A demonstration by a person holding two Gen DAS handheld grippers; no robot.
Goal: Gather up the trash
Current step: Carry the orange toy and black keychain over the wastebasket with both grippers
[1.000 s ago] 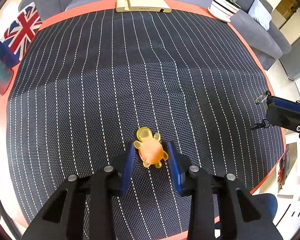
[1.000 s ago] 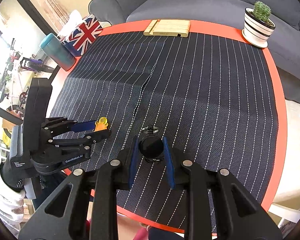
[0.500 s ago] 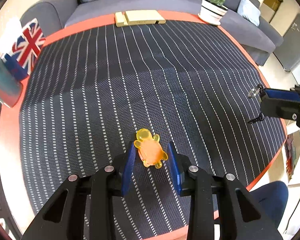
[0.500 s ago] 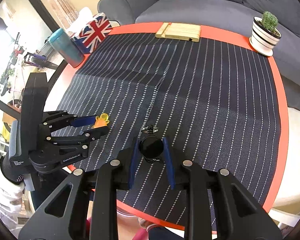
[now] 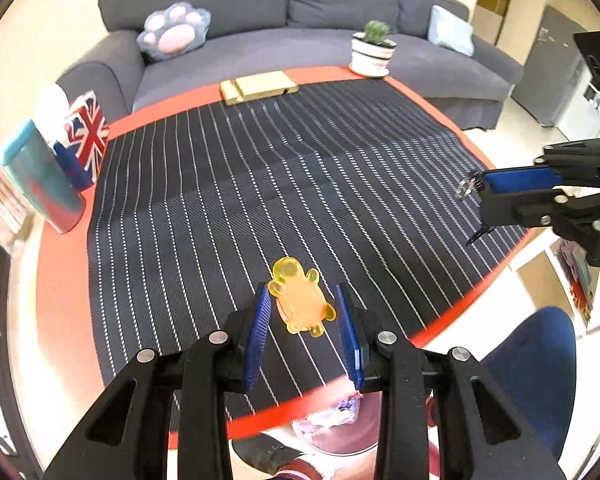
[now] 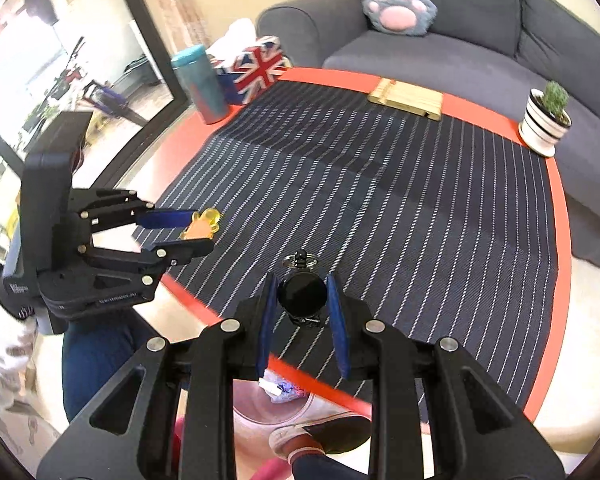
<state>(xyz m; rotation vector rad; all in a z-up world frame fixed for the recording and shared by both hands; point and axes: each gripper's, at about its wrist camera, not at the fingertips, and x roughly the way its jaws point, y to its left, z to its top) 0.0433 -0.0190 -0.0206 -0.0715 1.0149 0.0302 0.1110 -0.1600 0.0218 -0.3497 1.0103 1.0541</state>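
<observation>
Your left gripper [image 5: 303,308] was clamped on a translucent orange-yellow turtle toy [image 5: 300,300], lifted over the near edge of the striped mat [image 5: 300,168]. Your right gripper [image 6: 303,300] was clenched on a round black disc [image 6: 301,294] with a metal ring at its far end. Only the left wrist view showed the blue chair [image 5: 540,360]; below the table edge sat what may be a pink bin [image 5: 332,436], blurred.
</observation>
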